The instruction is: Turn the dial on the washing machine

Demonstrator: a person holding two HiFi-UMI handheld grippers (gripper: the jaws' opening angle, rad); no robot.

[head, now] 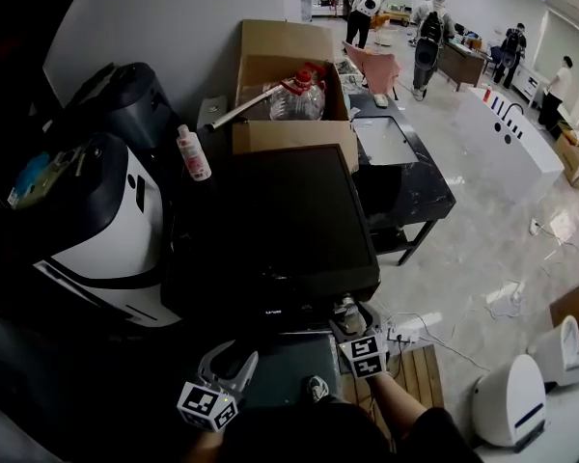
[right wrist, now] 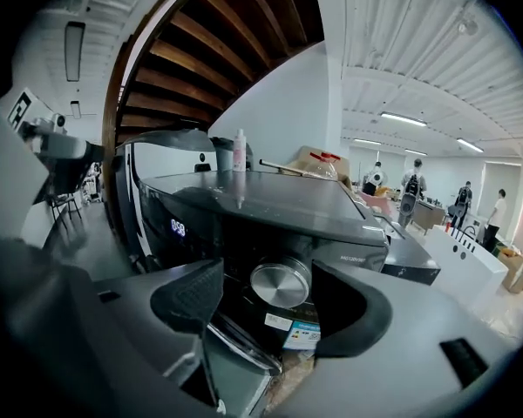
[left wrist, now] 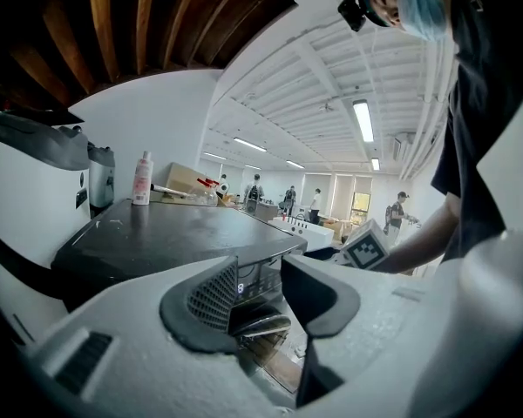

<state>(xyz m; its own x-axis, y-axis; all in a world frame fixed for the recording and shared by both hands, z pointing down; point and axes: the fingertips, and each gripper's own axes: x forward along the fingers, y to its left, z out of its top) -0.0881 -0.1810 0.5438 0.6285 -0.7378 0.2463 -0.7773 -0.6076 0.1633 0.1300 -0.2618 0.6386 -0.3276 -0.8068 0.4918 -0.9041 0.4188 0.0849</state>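
The black washing machine (head: 270, 220) stands in the middle of the head view, seen from above. Its round silver dial (right wrist: 281, 283) sits on the front panel, to the right of a lit display (right wrist: 179, 228). My right gripper (right wrist: 266, 307) is open, its jaws standing on either side of the dial with a gap at each side. In the head view that right gripper (head: 352, 324) is at the machine's front right corner. My left gripper (head: 229, 363) hangs open and empty further left, facing the front panel (left wrist: 244, 286) and the door rim (left wrist: 263, 324).
A white and black appliance (head: 96, 230) stands to the machine's left. A pink-capped bottle (head: 193, 152) and a cardboard box (head: 289, 95) holding a plastic jug are behind the machine, and a black table (head: 405, 177) is to its right. Cables and a wooden pallet (head: 425, 379) lie on the floor.
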